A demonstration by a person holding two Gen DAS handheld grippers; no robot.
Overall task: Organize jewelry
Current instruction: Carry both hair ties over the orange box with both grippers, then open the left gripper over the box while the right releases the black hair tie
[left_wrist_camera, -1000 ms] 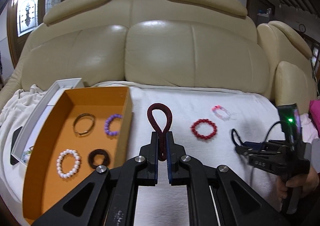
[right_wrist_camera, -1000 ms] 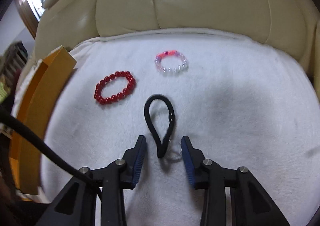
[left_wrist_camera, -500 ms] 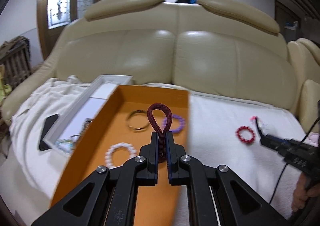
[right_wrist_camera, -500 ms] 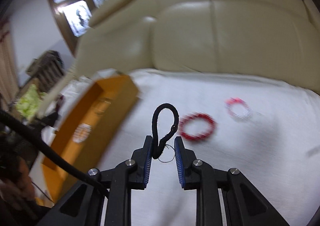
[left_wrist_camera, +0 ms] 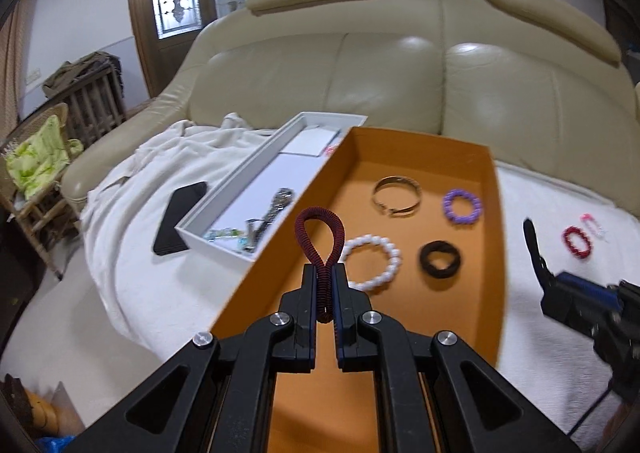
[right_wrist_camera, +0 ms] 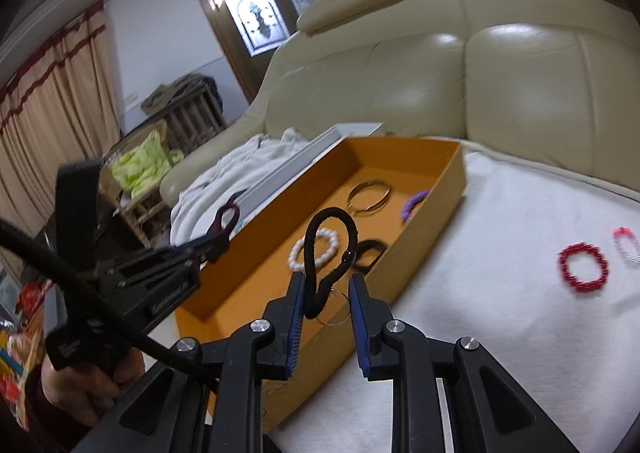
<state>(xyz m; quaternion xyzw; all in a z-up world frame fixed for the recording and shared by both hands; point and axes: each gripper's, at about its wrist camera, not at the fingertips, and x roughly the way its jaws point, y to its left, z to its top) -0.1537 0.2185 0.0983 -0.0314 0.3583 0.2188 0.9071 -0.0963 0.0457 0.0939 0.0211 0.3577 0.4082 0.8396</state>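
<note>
Between my left fingers sits a ribbed dark-red cord loop [left_wrist_camera: 320, 241], beyond them a matt orange cardboard tray [left_wrist_camera: 494, 253], fluffy white cloth [left_wrist_camera: 560, 205] and glossy cream leather sofa [left_wrist_camera: 400, 81].

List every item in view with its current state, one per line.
Left gripper: shut on the dark red loop, held over the orange box.
Right gripper: holds the black cord loop; jaws look partly apart.
Orange box: open; holds a metal bangle, purple, white and black bands.
White tray: open, beside the box.
Red bead bracelet: flat on the white cover.
Phone: screen dark.
</note>
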